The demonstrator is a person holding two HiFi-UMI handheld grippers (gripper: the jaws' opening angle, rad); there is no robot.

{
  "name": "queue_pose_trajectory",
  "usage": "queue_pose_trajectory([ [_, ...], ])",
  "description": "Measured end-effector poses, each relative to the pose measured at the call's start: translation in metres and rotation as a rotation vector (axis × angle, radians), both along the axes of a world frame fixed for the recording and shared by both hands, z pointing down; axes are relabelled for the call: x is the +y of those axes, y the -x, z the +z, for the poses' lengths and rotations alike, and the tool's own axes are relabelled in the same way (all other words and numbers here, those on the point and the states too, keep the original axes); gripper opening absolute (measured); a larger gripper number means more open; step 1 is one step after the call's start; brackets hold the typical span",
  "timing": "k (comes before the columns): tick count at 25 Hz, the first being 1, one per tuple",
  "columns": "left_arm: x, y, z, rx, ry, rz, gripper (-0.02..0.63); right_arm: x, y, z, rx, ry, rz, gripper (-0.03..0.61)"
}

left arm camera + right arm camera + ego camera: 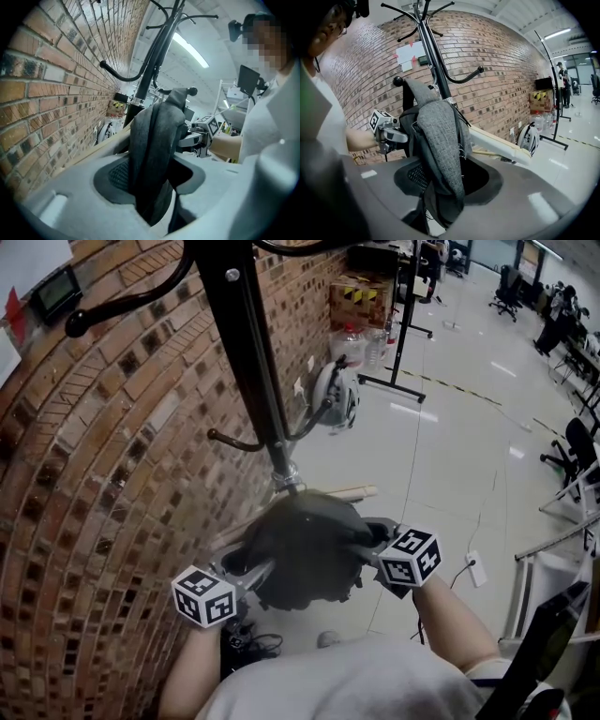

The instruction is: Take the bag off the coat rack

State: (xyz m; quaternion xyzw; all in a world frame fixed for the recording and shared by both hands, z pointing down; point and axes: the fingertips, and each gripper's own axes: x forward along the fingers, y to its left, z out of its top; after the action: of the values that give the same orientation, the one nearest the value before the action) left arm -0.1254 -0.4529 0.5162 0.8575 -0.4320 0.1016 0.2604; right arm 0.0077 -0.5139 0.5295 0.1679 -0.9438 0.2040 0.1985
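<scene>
A dark grey bag (305, 549) hangs low on the black coat rack (258, 362), close to the brick wall. My left gripper (255, 575) holds the bag's left side and my right gripper (367, 542) its right side. In the left gripper view a fold of the bag (157, 140) runs up from between the jaws to a knobbed hook (190, 91), and the left gripper (150, 176) is shut on it. In the right gripper view the grey fabric (438, 136) fills the gap of the right gripper (440, 180), shut on it, and the strap reaches over a hook (397, 80).
The brick wall (103, 474) stands close on the left. A white helmet (336, 395) hangs on a lower rack hook. A pale wooden plank (352, 493) leans by the rack's foot, with cables (253, 641) on the floor. A cardboard box (359, 298) and a black stand (403, 324) are further back.
</scene>
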Motion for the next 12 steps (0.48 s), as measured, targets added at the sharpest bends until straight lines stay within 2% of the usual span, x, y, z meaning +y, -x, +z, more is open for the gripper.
queue_pose_trajectory([
  [4,0.005,-0.002,-0.013,-0.002,-0.010,0.003,0.176,0.010,-0.003,-0.012,-0.020,0.023,0.006,0.152],
  [12,0.034,-0.011,-0.039,0.006,-0.050,0.024,0.170,0.045,-0.011,-0.041,-0.051,0.001,0.022,0.147],
])
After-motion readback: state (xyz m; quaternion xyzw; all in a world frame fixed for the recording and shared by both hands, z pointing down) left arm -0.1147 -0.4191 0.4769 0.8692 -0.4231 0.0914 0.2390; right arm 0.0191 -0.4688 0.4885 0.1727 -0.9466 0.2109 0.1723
